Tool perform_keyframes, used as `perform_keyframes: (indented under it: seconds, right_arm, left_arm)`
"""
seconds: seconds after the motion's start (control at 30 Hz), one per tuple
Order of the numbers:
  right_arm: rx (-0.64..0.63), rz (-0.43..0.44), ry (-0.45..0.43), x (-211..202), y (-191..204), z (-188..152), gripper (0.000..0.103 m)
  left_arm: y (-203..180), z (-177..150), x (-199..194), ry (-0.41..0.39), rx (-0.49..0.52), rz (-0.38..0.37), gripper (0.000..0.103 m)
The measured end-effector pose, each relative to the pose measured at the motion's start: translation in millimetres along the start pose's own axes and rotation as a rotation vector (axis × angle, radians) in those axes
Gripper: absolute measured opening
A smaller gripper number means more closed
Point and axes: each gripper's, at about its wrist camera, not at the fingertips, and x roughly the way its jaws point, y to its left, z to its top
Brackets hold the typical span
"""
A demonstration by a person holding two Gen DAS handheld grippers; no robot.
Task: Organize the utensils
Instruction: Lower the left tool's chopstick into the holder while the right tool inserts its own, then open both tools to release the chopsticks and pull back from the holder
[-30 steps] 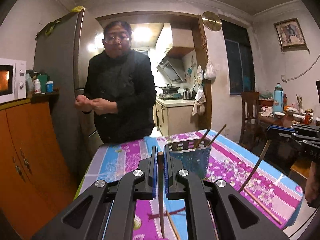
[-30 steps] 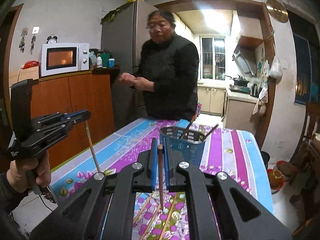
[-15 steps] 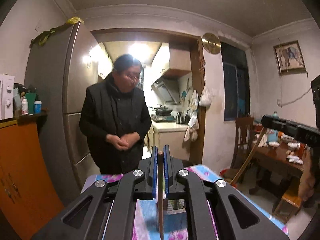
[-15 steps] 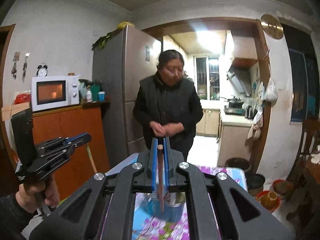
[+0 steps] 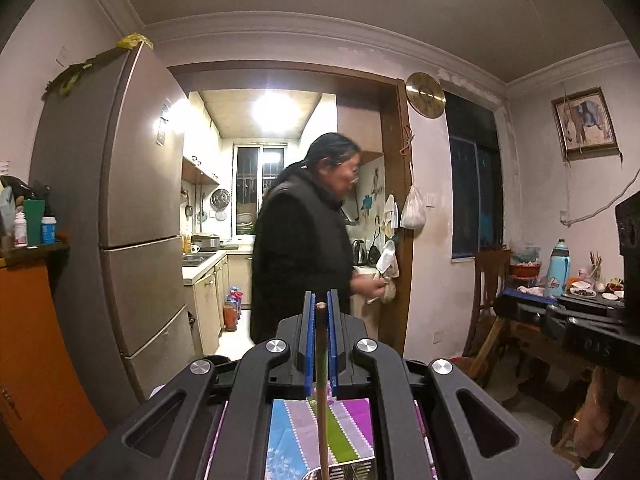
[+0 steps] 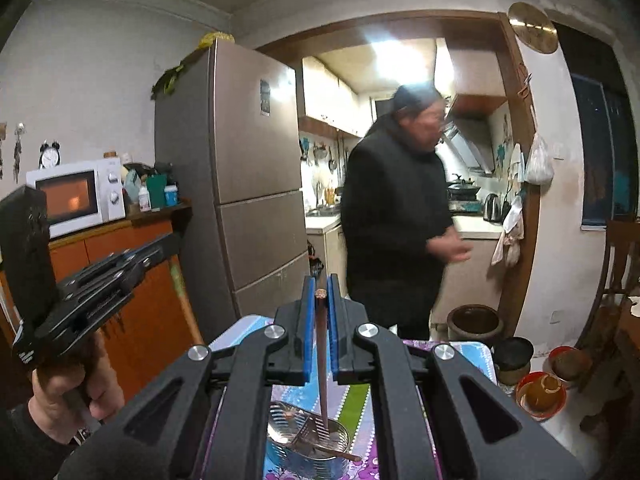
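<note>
Both hand-held grippers have lifted clear of the surface (image 6: pixel 472 354) over the last second: a moment ago the striped cloth filled the lower half of each view, and now only a strip of it shows beneath the jaws. The left hand-held gripper (image 5: pixel 319 340) is clenched on a pale chopstick (image 5: pixel 322 420), which hangs straight down from between its blue pads. The right hand-held gripper (image 6: pixel 320 320) is likewise clenched, on a darker chopstick (image 6: pixel 322 376) whose lower end reaches down toward the perforated utensil basket (image 6: pixel 308 446).

That basket, earlier ahead of the grippers, now sits directly below the right one, with a stick already lying across its rim. Its edge (image 5: pixel 348 470) just shows under the left gripper too. So the carry looks nearly done, and lowering and letting go is probably the next step.

The basket mouth is narrow, and each stick must drop inside the rim rather than catch on it. The two grippers are close side by side, the left one visible beside the right (image 6: pixel 96 280), so they may crowd each other over one opening. Beyond the surface's far edge a person in dark clothing (image 6: pixel 394 216) stands, well apart.
</note>
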Motion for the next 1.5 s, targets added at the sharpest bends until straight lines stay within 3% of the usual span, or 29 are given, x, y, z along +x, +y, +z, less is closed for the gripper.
perform_keyframes:
  seconds: [0.43, 0.77, 1.07, 1.13, 1.2, 1.27, 1.33, 1.5]
  right_arm:
    - [0.024, 0.025, 0.078, 41, -8, -28, 0.005]
    - [0.045, 0.037, 0.13, 59, -12, -47, 0.005]
    - [0.079, 0.065, 0.161, 66, -14, -55, 0.006]
    - [0.073, 0.062, 0.155, 63, -13, -54, 0.008]
    - [0.076, 0.064, 0.144, 57, -14, -52, 0.021]
    - [0.08, 0.06, 0.121, 46, -13, -48, 0.028]
    - [0.079, 0.059, 0.108, 30, -11, -45, 0.034]
    - [0.044, 0.085, 0.055, -38, -1, -46, 0.05]
  left_arm:
    - [4, -45, 57, 0.074, -0.001, -0.019, 0.007]
    - [13, -78, 72, 0.134, -0.009, -0.007, 0.007]
    - [14, -82, 71, 0.157, 0.009, -0.012, 0.008]
    - [13, -82, 69, 0.157, 0.018, -0.008, 0.008]
    - [14, -80, 64, 0.157, 0.02, -0.003, 0.008]
    - [18, -78, 55, 0.153, 0.011, 0.004, 0.018]
    - [23, -75, 43, 0.147, 0.003, 0.011, 0.021]
    - [28, -76, -29, 0.126, 0.003, 0.045, 0.034]
